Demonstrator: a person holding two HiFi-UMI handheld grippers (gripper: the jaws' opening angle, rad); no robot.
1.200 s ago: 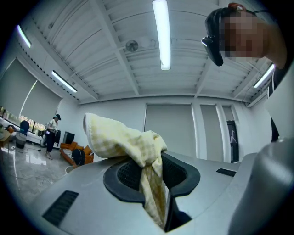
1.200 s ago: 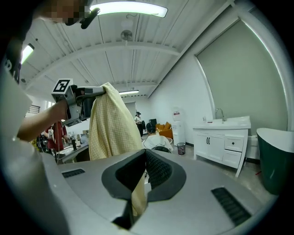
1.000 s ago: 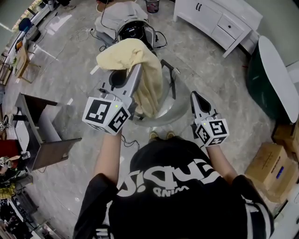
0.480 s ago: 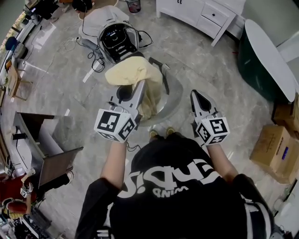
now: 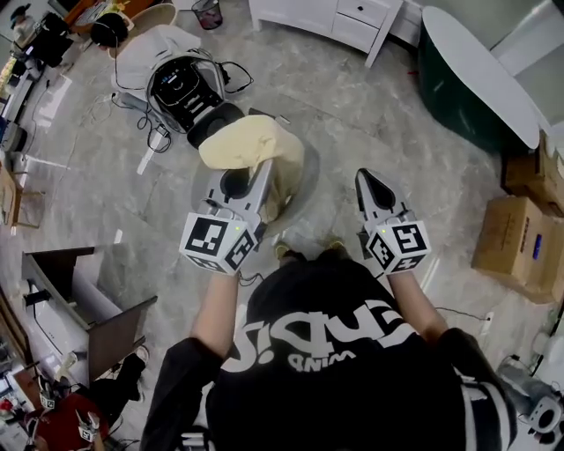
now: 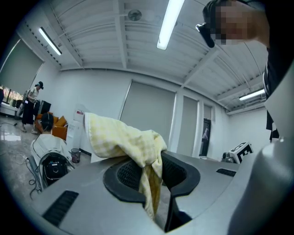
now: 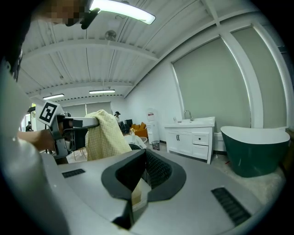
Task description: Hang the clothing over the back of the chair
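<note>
Floor (image 5: 352,114): grey marbled stone, glossy.
Cabinet (image 5: 326,13): white, with drawers, at the far side of the room.
Bathtub (image 5: 467,79): dark green with a white rim, just right of the cabinet.
Machine (image 5: 181,79): black and white, with cables on the floor, left of the cabinet.
Boxes (image 5: 515,247): cardboard, well right of the cabinet.
Yellow cloth (image 5: 251,150): in front of the cabinet, above the floor, draped over the left gripper's tips.
Left gripper (image 5: 262,167): fingers narrow, pinching the cloth.
Right gripper (image 5: 370,181): fingers together, nothing in them.

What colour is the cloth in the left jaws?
The cloth is pale yellow with a fine check; the left gripper view shows it best.
</note>
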